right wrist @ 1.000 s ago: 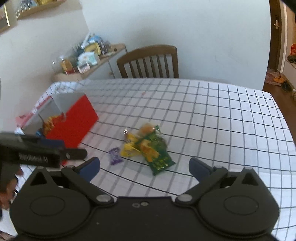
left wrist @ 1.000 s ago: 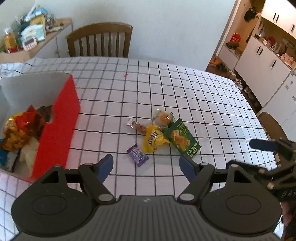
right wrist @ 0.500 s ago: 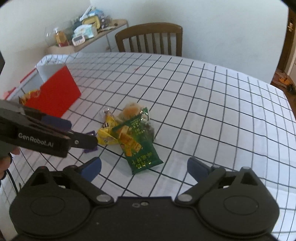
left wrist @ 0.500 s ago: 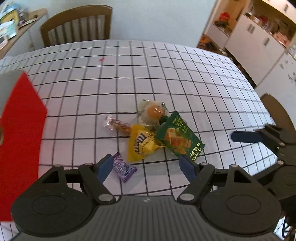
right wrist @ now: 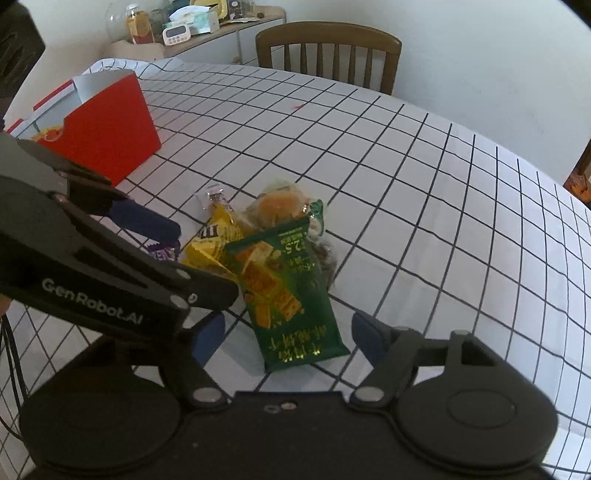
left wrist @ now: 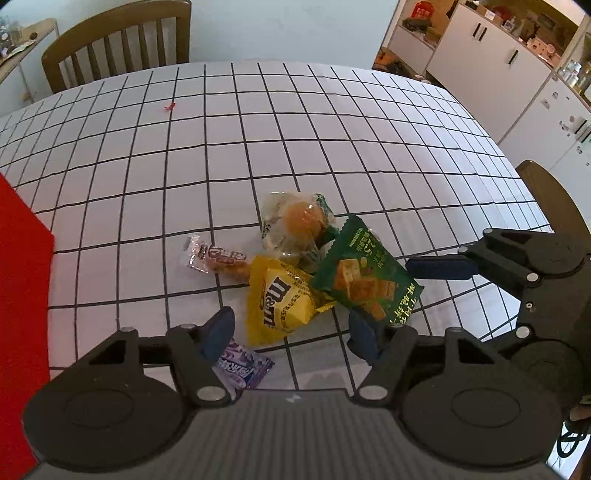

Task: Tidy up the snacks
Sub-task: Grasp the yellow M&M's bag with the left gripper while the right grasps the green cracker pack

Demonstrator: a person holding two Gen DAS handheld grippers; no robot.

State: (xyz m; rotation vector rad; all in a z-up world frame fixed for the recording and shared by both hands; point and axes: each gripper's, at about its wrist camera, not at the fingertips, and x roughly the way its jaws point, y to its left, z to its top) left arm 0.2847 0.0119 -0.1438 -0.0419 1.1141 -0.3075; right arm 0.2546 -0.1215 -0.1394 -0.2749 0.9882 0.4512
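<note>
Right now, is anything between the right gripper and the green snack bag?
Nothing visible. The right gripper, jaws closing, straddles the near end of the green snack bag; the left gripper sits beside it, over the purple candy.

We see a table under a white cloth w/ black grid lines [left wrist: 295,122], and a brown wooden slat-back chair [left wrist: 118,37] at its far side against a plain pale wall [right wrist: 480,48]. Left of the chair, a low sideboard [right wrist: 236,29] cluttered w/ jars, boxes and a small white timer [right wrist: 173,34]. To the right, white cabinets w/ dark handles [left wrist: 491,70] and a second wooden chair back [left wrist: 546,192]. Even daylight.
</note>
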